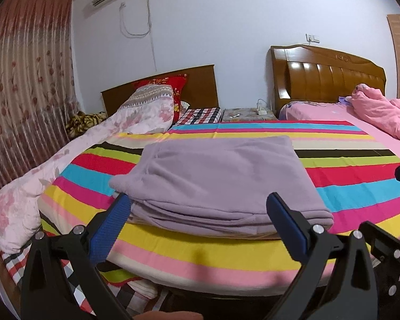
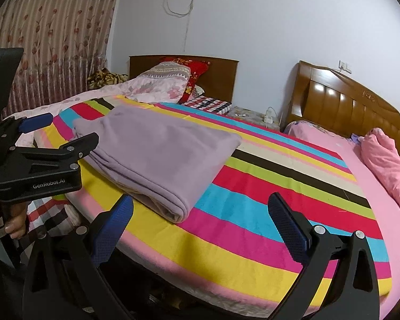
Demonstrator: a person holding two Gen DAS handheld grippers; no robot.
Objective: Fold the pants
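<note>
Left wrist: folded pants lie ahead between spread left tongs

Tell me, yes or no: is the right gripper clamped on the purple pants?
No. In the right wrist view the right gripper stands open above the striped sheet, beside the folded purple pants.

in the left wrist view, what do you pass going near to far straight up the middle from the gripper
left gripper → folded purple pants → striped sheet → bedside table → white wall
</note>
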